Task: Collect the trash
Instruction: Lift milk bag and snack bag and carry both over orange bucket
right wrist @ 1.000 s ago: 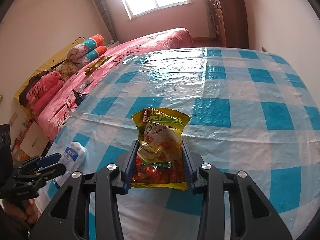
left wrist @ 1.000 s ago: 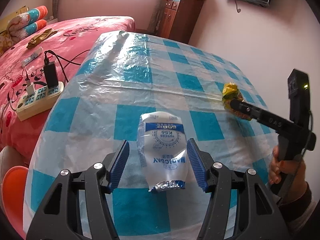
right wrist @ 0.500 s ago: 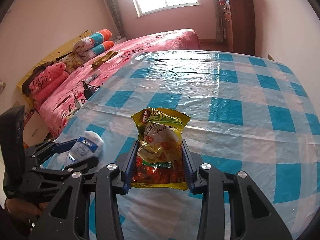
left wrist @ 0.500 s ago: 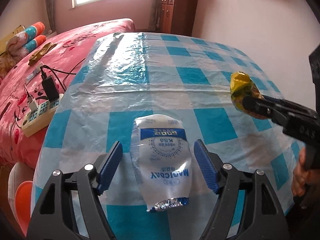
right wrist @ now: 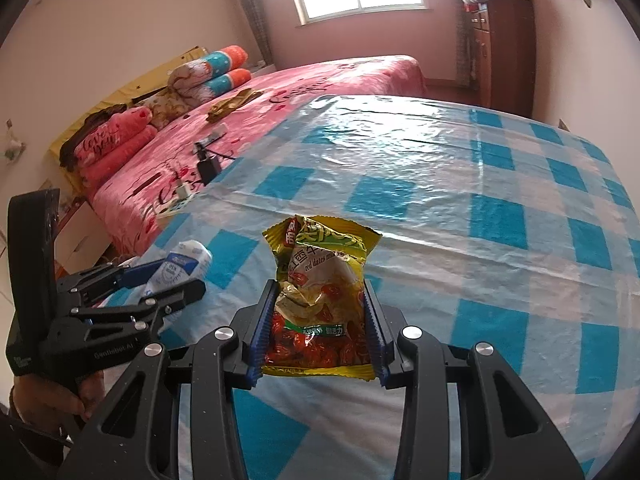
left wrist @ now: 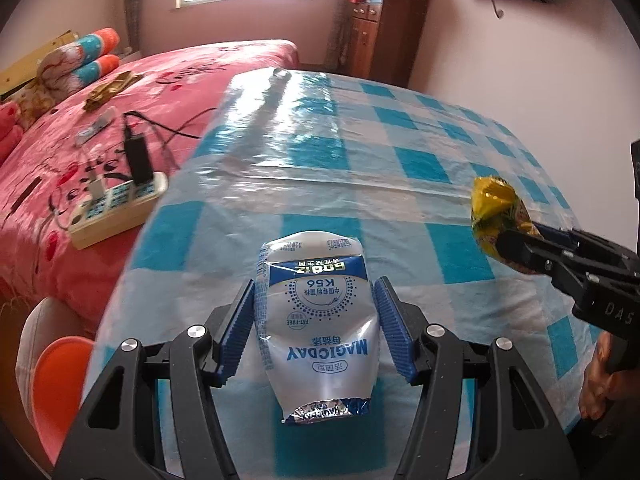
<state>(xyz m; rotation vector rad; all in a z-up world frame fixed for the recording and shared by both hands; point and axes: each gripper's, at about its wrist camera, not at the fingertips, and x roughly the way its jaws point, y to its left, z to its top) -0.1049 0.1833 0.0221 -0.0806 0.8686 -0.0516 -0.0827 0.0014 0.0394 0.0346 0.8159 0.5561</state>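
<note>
Occlusion: yellow snack bag (right wrist: 320,304) base hidden by right gripper (right wrist: 318,316), clamped on it.
Change: left gripper (left wrist: 316,328) jaws just closed in, now pinching white pouch (left wrist: 318,320).

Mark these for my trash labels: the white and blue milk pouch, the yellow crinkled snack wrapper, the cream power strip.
white and blue milk pouch (left wrist: 316,312), left wrist view, printed front.
yellow crinkled snack wrapper (right wrist: 320,280), right wrist view, creased middle.
cream power strip (left wrist: 116,210), left wrist view, socket face.
</note>
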